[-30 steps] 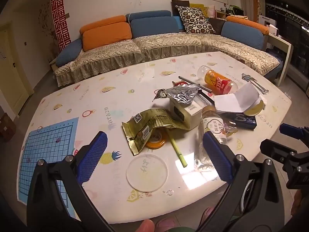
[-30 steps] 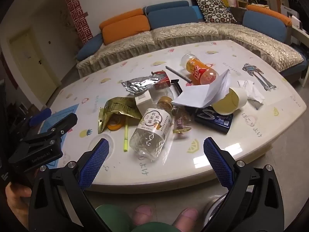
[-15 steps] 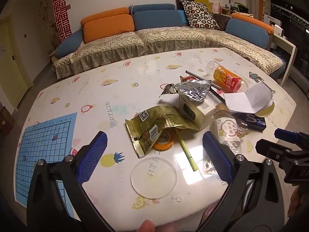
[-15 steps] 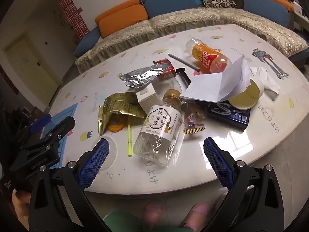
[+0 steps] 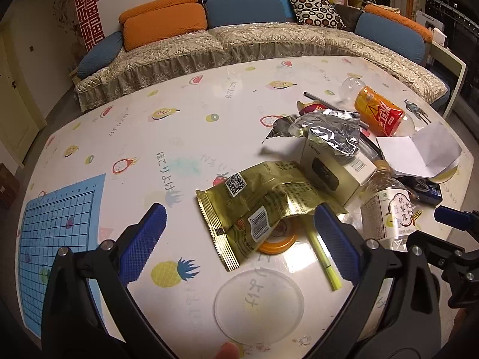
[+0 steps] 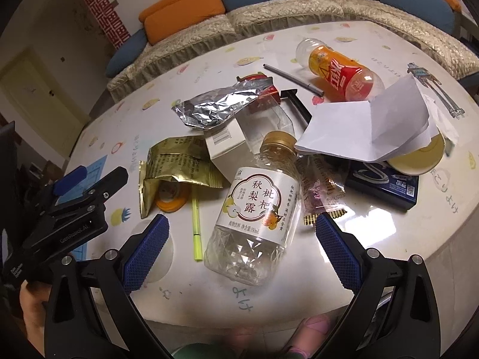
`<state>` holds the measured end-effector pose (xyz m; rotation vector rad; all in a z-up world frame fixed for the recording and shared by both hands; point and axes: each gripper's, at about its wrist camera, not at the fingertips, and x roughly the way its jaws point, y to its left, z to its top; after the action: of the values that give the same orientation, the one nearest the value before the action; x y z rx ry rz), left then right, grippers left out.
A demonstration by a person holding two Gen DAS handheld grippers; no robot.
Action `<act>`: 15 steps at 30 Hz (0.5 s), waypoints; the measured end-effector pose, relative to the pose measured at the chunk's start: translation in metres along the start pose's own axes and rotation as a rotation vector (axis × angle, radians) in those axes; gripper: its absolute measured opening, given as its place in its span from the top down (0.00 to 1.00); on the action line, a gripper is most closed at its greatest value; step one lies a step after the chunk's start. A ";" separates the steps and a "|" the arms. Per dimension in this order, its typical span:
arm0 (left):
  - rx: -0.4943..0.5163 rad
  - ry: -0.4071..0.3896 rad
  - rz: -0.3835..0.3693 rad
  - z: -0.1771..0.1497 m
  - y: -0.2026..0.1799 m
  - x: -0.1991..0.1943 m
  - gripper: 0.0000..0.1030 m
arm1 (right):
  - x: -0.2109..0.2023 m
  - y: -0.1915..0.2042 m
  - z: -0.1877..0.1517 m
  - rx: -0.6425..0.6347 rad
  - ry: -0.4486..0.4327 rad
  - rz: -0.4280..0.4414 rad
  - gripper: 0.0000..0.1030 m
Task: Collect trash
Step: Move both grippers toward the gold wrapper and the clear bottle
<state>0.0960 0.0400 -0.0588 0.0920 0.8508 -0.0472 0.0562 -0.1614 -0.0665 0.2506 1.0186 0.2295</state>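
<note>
Trash lies heaped on a white fruit-print table (image 5: 179,125). A gold snack wrapper (image 5: 254,209) lies just ahead of my open left gripper (image 5: 239,239), nothing between its fingers. A clear bottle with a gold cap (image 6: 254,209) lies on its side between the open fingers of my right gripper (image 6: 242,251), not clamped. Farther off lie a silver foil bag (image 6: 218,109), a white box (image 5: 332,167), an orange drink bottle (image 6: 338,71), folded white paper (image 6: 365,125) and a dark blue pack (image 6: 383,179). The left gripper's body (image 6: 69,209) shows in the right wrist view.
An orange lid (image 5: 277,240), a yellow-green pen (image 5: 323,260) and a clear round disc (image 5: 259,300) lie near the front edge. A blue grid mat (image 5: 60,239) covers the table's left end. A sofa (image 5: 239,36) with cushions runs behind the table. Toes (image 6: 311,326) show below.
Both grippers have moved forward and down toward the table. The wrapper and the clear bottle now loom larger and closer. Both stay open.
</note>
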 end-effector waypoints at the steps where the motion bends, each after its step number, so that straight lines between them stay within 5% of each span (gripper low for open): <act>1: -0.001 -0.004 -0.004 0.000 0.001 0.001 0.06 | 0.002 0.000 0.001 -0.002 0.001 -0.002 0.06; 15: -0.002 0.026 -0.015 0.000 0.003 0.018 0.06 | 0.019 -0.002 0.009 0.006 0.027 -0.010 0.06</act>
<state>0.1080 0.0432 -0.0726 0.0851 0.8778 -0.0591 0.0737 -0.1585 -0.0784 0.2483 1.0470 0.2218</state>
